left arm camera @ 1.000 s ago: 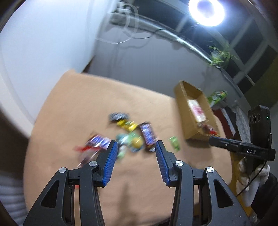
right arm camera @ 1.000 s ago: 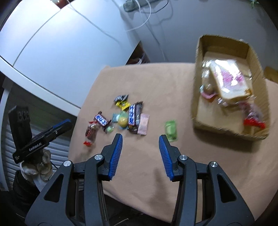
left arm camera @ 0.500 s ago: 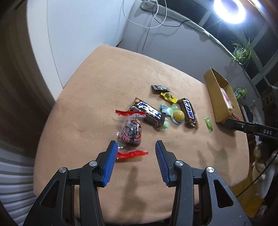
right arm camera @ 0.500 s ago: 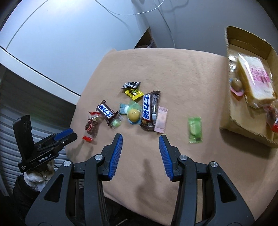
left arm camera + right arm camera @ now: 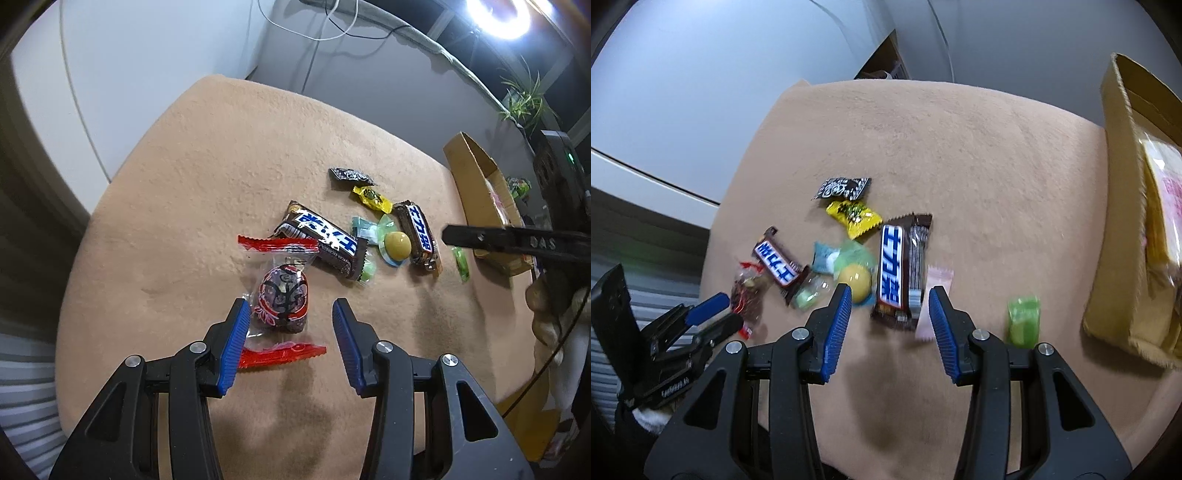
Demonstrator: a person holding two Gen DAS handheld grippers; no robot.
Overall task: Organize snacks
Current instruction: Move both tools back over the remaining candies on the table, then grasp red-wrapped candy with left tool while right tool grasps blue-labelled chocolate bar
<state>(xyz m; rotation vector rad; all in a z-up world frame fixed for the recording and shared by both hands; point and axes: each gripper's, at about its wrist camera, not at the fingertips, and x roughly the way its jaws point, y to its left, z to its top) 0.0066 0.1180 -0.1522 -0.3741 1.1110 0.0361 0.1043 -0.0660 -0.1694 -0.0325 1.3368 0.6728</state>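
Both tools are lining up pickups. The left gripper (image 5: 288, 314), jaws just widened and empty, hovers above the red-ended packet (image 5: 282, 299). The right gripper (image 5: 890, 299), apart, frames the chocolate bar (image 5: 899, 273); the box (image 5: 1123, 221) waits rightward.

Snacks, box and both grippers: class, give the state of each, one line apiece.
Left gripper: open, empty, above the red-ended packet.
Right gripper: open, empty, over a chocolate bar.
Red-ended packet: sealed, lying flat.
Chocolate bar: wrapped, on the cloth.
Cardboard box: open-topped, holding bagged snacks.
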